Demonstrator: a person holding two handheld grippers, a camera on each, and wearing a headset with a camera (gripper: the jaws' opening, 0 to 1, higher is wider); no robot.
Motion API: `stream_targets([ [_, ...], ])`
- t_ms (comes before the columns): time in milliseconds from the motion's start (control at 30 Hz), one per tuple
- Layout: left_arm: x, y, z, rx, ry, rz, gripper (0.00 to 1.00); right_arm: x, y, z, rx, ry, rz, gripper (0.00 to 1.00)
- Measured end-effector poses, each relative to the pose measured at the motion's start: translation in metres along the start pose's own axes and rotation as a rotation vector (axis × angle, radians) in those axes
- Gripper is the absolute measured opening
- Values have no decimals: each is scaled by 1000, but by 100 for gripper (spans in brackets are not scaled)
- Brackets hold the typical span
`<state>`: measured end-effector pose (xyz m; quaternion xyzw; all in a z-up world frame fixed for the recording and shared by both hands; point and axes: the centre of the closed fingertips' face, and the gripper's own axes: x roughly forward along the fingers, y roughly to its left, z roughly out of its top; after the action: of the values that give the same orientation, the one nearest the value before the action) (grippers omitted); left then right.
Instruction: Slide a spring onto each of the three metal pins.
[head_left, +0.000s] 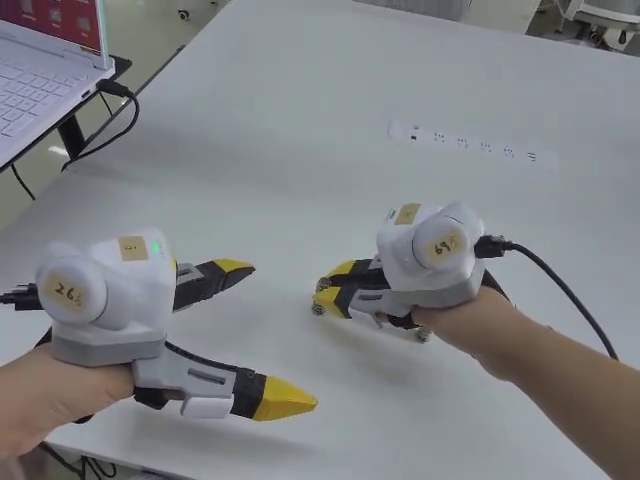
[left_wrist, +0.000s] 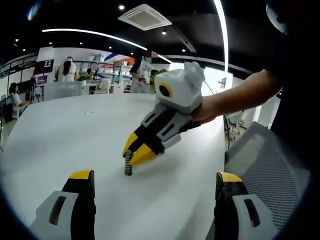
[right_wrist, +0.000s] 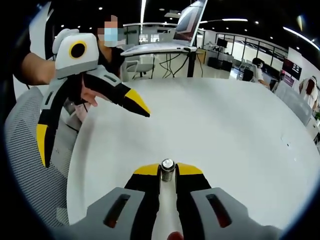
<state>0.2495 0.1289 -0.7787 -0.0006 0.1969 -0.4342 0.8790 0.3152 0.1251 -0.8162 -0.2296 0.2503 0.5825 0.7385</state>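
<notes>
In the left gripper view a spring (left_wrist: 128, 163) is being shown side-on. It is standing upright, pinched at its upper end between the closed yellow tips of the right gripper (left_wrist: 136, 150), with its lower end touching the white table (left_wrist: 60, 130). In the right gripper view the same spring is being seen end-on (a round coiled top between the tips), while in the head view it is being reduced to a small grey speck. The left gripper (head_left: 262, 335) is being held low over the table's near edge, near the right one, its jaws spread wide. The right gripper is being gripped from behind by a hand (head_left: 480, 320), tips angled down toward the left gripper. A laptop (head_left: 40, 70) and a power strip (head_left: 460, 142) are being shown well apart from both.
</notes>
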Motion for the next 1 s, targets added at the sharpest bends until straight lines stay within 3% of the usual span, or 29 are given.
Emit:
stream_targets([
  [533,-4,1,7,18,2,11,98,-10,4,8,-3,-32,-3,17],
  [1000,2,-4,22,48,0,3,98,-35,7,19,23,-102,-14,26],
])
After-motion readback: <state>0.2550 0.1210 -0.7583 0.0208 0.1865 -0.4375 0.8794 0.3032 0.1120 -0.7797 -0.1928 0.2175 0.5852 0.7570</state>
